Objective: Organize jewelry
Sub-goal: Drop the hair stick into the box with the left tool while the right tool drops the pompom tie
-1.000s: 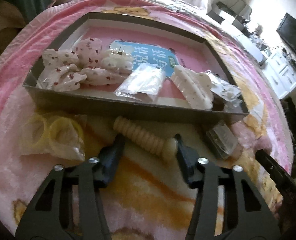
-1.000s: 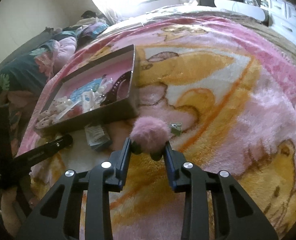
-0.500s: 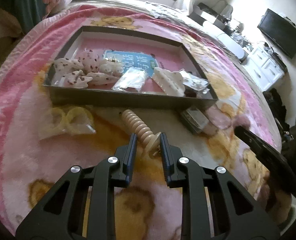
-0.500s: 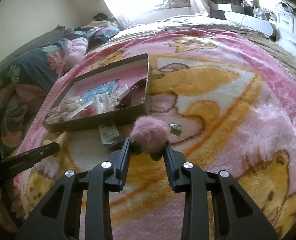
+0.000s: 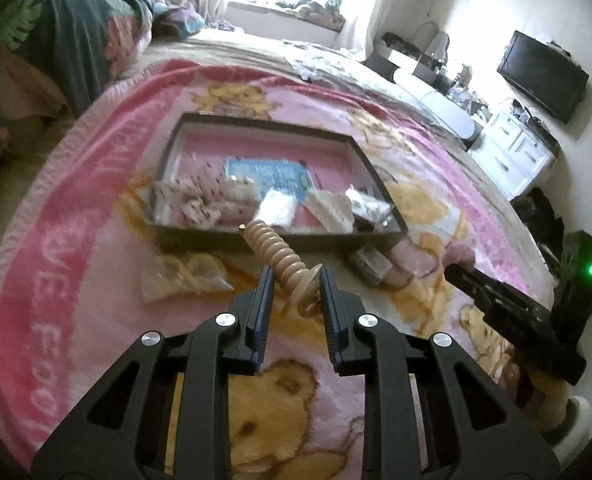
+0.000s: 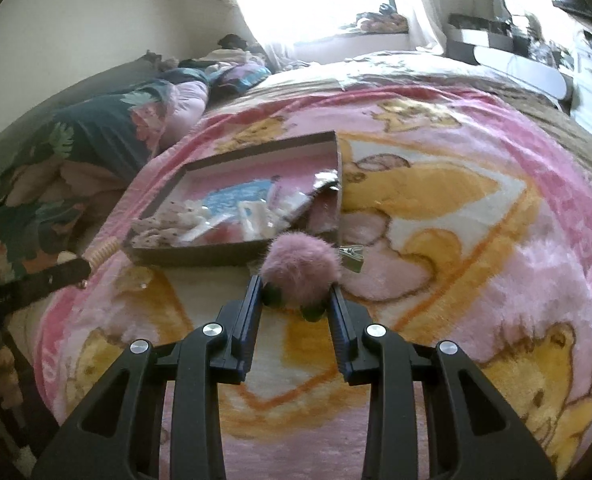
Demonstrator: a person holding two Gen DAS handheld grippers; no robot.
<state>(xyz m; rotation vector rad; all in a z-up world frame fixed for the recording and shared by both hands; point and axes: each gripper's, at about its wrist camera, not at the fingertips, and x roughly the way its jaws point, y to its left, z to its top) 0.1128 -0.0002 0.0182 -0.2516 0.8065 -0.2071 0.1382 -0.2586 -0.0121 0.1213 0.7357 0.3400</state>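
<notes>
My left gripper is shut on a beige ribbed hair clip and holds it up above the blanket, just in front of the dark shallow box. The box holds white bows, a white claw clip and small plastic packets. My right gripper is shut on a pink fluffy pompom clip and holds it above the blanket near the box's front right corner. The left gripper with the beige clip also shows in the right wrist view.
A pink and yellow bear blanket covers the bed. A packet with yellow rings and a small clear packet lie in front of the box. A silver clip lies by the pompom. Pillows and bedding lie at the back left.
My left gripper closed on the beige clip and lifted it off the blanket. Both grippers have risen and pulled back, so the box looks smaller. The right one still holds the pompom.
</notes>
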